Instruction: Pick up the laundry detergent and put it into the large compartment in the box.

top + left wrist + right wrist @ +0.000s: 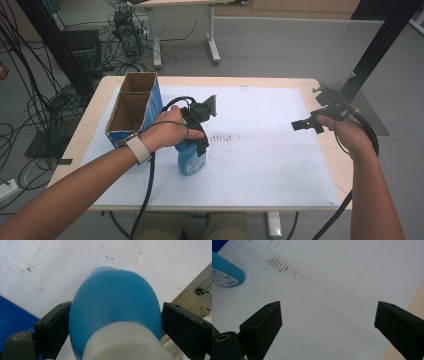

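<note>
A blue bottle (191, 162) with a pale cap end stands upright on the white sheet (270, 155), just right of the box. My left gripper (193, 146) comes down over the bottle's top from above. In the left gripper view the bottle (115, 297) fills the gap of that gripper (115, 315), and both black jaws lie against its sides. My right gripper (303, 124) hovers above the sheet's right part, its jaws wide apart with nothing between them (327, 315). The right gripper view catches the bottle's labelled side (224, 272) at far left.
An open blue-sided cardboard box (135, 107) with two compartments stands at the table's left, close beside the bottle. The wooden table edge (325, 100) rims the sheet. A patch of brown marks (222, 136) lies mid-sheet. Cables and desk legs lie on the floor beyond.
</note>
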The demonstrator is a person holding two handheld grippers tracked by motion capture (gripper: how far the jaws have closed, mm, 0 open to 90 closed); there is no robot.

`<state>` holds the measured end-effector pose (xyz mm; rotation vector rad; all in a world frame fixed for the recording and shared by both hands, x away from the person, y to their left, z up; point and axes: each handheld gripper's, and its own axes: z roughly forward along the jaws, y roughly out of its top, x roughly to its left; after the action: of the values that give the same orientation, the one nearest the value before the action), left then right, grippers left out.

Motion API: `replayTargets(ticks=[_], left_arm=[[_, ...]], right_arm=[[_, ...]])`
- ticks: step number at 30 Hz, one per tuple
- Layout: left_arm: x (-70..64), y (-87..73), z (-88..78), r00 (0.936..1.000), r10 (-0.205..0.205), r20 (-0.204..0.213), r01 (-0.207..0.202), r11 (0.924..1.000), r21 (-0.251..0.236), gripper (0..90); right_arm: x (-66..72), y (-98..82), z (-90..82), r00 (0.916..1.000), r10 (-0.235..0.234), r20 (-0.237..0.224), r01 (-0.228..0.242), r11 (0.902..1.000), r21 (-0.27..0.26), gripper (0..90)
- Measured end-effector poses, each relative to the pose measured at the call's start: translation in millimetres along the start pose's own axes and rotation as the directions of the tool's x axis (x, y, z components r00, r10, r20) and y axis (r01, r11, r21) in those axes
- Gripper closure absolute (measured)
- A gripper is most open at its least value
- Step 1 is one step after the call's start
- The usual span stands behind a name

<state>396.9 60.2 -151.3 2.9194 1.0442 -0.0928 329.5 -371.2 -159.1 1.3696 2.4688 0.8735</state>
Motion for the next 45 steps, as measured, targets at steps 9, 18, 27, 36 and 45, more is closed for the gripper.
replayTargets(ticks=[9, 18, 27, 36, 45], left_arm=[[-2.4, -0.3, 1.4, 0.9997, -0.014, -0.02, 0.014, 0.9999, -0.006, 17.2], [-4.0, -0.3, 2.0, 0.9994, -0.021, -0.03, 0.02, 0.9998, -0.008, 19.1], [-9.2, -2.1, 1.9, 0.9982, -0.021, -0.056, 0.02, 0.9996, -0.018, 20.6], [-10.4, -4.1, 2.1, 0.998, -0.021, -0.06, 0.02, 0.9994, -0.027, 37.4], [-11.1, -2.6, 2.2, 0.9974, -0.035, -0.063, 0.033, 0.9992, -0.022, 38.6]], right_arm=[[0.8, 0.5, -0.6, 1.0, -0.006, -0.001, 0.006, 0.9999, -0.009, 7.5], [0.9, 0.4, -0.1, 1.0, -0.007, -0.002, 0.007, 0.9999, -0.012, 7.5], [1.1, -0.2, -0.7, 1.0, -0.008, -0.002, 0.008, 0.9998, -0.016, 7.5], [1.4, -0.3, -0.8, 0.9999, -0.01, -0.004, 0.01, 0.9998, -0.016, 7.5], [0.7, -1.7, -1.2, 1.0, -0.008, -0.003, 0.008, 0.9998, -0.018, 7.5]])
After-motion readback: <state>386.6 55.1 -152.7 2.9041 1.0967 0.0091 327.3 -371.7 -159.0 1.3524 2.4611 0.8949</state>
